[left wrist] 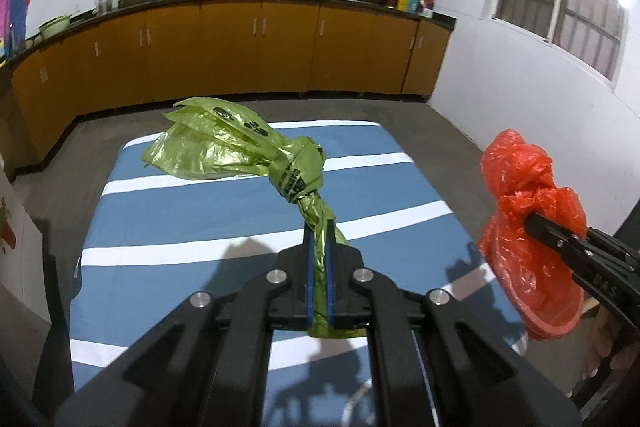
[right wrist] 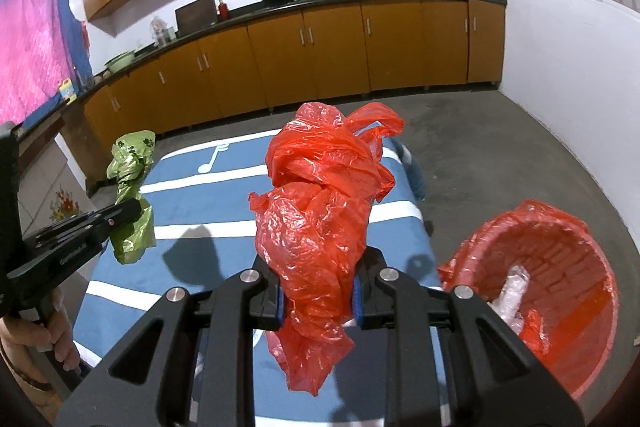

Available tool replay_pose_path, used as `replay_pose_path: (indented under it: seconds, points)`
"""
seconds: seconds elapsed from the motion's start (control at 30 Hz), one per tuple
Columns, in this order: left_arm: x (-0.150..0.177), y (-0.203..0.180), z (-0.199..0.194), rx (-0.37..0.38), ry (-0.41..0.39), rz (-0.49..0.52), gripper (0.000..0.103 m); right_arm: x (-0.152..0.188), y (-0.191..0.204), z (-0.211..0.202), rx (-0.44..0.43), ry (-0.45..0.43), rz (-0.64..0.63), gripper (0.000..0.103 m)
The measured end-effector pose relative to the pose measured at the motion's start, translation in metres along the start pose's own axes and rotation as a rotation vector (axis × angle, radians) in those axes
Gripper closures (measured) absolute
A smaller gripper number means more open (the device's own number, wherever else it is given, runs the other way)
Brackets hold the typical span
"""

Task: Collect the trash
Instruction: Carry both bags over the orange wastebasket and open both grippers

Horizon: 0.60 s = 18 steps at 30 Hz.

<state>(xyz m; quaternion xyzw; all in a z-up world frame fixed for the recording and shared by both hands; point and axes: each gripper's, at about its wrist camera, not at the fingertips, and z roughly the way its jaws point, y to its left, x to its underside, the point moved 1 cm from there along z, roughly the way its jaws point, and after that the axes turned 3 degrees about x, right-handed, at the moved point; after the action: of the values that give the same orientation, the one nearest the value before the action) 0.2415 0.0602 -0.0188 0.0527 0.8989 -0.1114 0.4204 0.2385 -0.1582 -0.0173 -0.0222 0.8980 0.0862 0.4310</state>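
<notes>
Jaws of left gripper (left wrist: 319, 227) tight on paw-printed green bag (left wrist: 224, 151), right gripper (right wrist: 319, 267) on red bag (right wrist: 316, 211).

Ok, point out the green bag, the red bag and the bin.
green bag (left wrist: 224, 151), left wrist view, crumpled upper body
red bag (right wrist: 316, 223), right wrist view, bunched middle
bin (right wrist: 560, 259), right wrist view, inner wall

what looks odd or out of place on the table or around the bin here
Nothing stands out. The left gripper holds a knotted green bag, the right gripper a crumpled red bag, both above the striped table. The red-lined bin stands upright beside it.
</notes>
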Motion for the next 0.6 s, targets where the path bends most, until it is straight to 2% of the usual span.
replay_pose_path:
  seconds: [0.23, 0.6]
  points:
    - [0.001, -0.035, -0.007, 0.052, -0.002, 0.050, 0.097, 0.006, -0.023, -0.020, 0.038, -0.018, 0.029, 0.079]
    - [0.006, -0.097, 0.007, 0.157, 0.028, 0.133, 0.097, 0.018, -0.080, -0.040, 0.171, -0.008, 0.110, 0.079]
